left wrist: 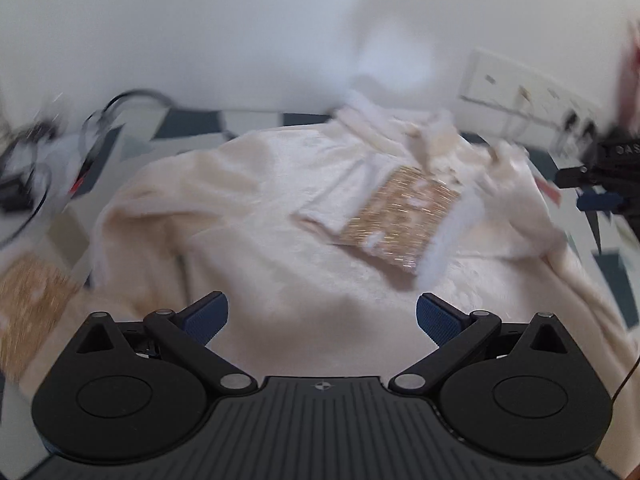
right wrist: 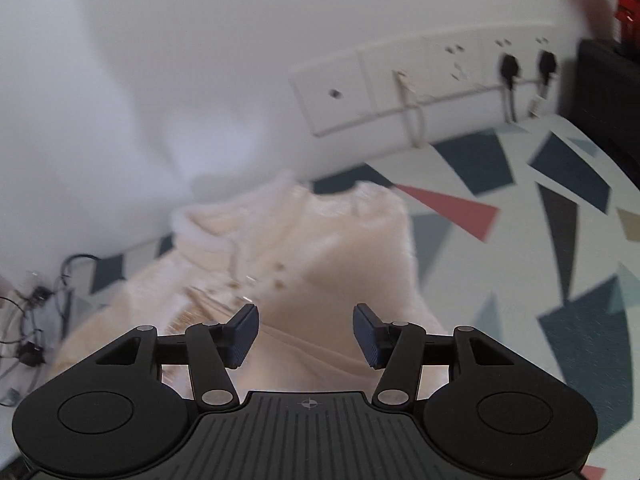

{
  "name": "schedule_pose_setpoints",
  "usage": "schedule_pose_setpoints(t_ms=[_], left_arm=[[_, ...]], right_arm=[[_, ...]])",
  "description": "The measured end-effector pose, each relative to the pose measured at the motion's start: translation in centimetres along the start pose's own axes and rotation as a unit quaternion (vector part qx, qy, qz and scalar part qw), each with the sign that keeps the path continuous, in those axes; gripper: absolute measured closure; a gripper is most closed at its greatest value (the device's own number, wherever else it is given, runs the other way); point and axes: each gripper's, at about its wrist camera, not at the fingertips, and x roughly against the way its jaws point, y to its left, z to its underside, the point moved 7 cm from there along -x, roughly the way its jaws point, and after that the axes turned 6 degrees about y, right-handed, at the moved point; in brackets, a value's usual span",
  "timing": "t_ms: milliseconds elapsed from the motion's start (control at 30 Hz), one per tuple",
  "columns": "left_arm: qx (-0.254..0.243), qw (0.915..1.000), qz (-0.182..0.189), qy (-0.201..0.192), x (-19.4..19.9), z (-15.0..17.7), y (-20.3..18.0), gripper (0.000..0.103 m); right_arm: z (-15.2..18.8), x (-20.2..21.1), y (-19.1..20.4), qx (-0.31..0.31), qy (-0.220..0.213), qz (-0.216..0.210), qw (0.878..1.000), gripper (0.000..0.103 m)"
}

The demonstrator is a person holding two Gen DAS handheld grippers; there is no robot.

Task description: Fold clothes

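Top: the cream fuzzy top (left wrist: 256,200) lies on the table with the coloured shapes (right wrist: 560,208), close to the white wall (left wrist: 200,20).
Sleeves: one sleeve with a gold sparkly cuff (left wrist: 400,216) lies folded across the middle of the top. The other gold cuff (left wrist: 32,300) sticks out past the left side.
Collar: the fluffy collar (right wrist: 208,236) is at the far end, by the wall.
My left tongs: my left tongs (left wrist: 322,316) hang over the near part of the top, wide apart, with nothing in them.
My right tongs: my right tongs (right wrist: 306,334) are over the right side of the top, also apart and empty.
How far: I think the fold is partly made, since one sleeve is in and one is out (the pictures are blurry, so I can't be sure of the edges).
Doing it well: I should pinch only the fuzzy cloth, not the table, and lay each part flat with no bumps.
Watch out: the wires (right wrist: 32,320) on the left could snag.
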Motion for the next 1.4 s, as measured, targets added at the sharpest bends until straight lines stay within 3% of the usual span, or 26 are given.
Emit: schedule_pose_setpoints(t_ms=[100,233,300,367,400,467,533,700,733,833,867,933,967,1067,1233,1300,1367,1400], left_arm=[[-0.081,0.9967,0.006,-0.001,-1.5,-0.9,-3.9,0.0],[-0.128,0.9916,-0.016,0.003,-4.3,-2.5,-7.3,0.005],[-0.142,0.9895,-0.026,0.011,-5.8,-3.4,-8.1,0.023],[-0.126,0.9916,-0.018,0.021,-6.9,-4.1,-7.7,0.085],[-0.089,0.9955,-0.001,0.033,-7.0,-4.3,-6.7,0.089],[0.002,0.9975,0.044,0.056,-6.6,-4.5,-4.5,0.091],[0.048,0.9954,0.059,0.058,-5.3,-3.9,-2.5,0.092],[0.128,0.9887,0.039,0.067,-2.6,-1.4,3.3,0.093],[0.143,0.9871,0.031,0.065,-2.1,-0.9,4.6,0.093],[0.176,0.983,0.013,0.05,-0.1,0.2,7.9,0.093],[0.188,0.981,0.012,0.045,0.5,0.5,8.9,0.093],[0.213,0.9763,0.012,0.039,1.5,1.2,10.7,0.093],[0.221,0.9745,0.012,0.039,1.8,1.5,11.3,0.093],[0.235,0.9706,0.015,0.048,2.3,2.7,12.5,0.093],[0.243,0.9664,0.03,0.079,2.5,5.2,13.0,0.092],[0.249,0.9632,0.04,0.092,2.6,6.3,13.2,0.085],[0.269,0.9552,0.066,0.103,3.1,7.4,13.2,0.08],[0.278,0.9511,0.079,0.107,3.4,7.8,13.0,0.08]], right_arm=[[1.6,-0.4,-2.9,-0.017,0.013,0.009,1.0,0.054],[3.1,-0.5,-5.1,-0.033,0.016,0.006,0.999,0.054],[3.1,-0.4,-5.1,-0.022,0.01,0.003,1.0,0.054],[2.8,-0.1,-4.5,-0.002,0.005,-0.001,1.0,0.054],[2.6,-0.1,-4.1,0.009,0.004,-0.006,1.0,0.054],[2.1,-0.2,-3.1,0.031,0.002,-0.02,0.999,0.054],[1.8,-0.6,-1.7,0.055,0.001,-0.04,0.998,0.054],[2.1,-4.0,2.4,0.13,0.025,-0.065,0.989,0.044],[2.2,-4.9,3.1,0.145,0.031,-0.057,0.987,0.038],[3.1,-7.0,4.9,0.198,0.048,-0.019,0.979,0.039],[3.5,-7.5,5.5,0.22,0.054,-0.007,0.974,0.043],[4.2,-7.7,5.9,0.246,0.063,0.007,0.967,0.103],[4.3,-7.2,5.6,0.241,0.065,-0.003,0.968,0.098],[4.8,-5.3,4.4,0.222,0.065,-0.03,0.972,0.102],[6.7,-1.5,1.4,0.212,0.067,-0.013,0.975,0.103],[7.4,-1.0,0.3,0.188,0.085,-0.02,0.978,0.102],[7.5,-0.8,-0.2,0.159,0.088,-0.032,0.983,0.093],[7.3,-0.7,-0.4,0.145,0.087,-0.035,0.985,0.079]])
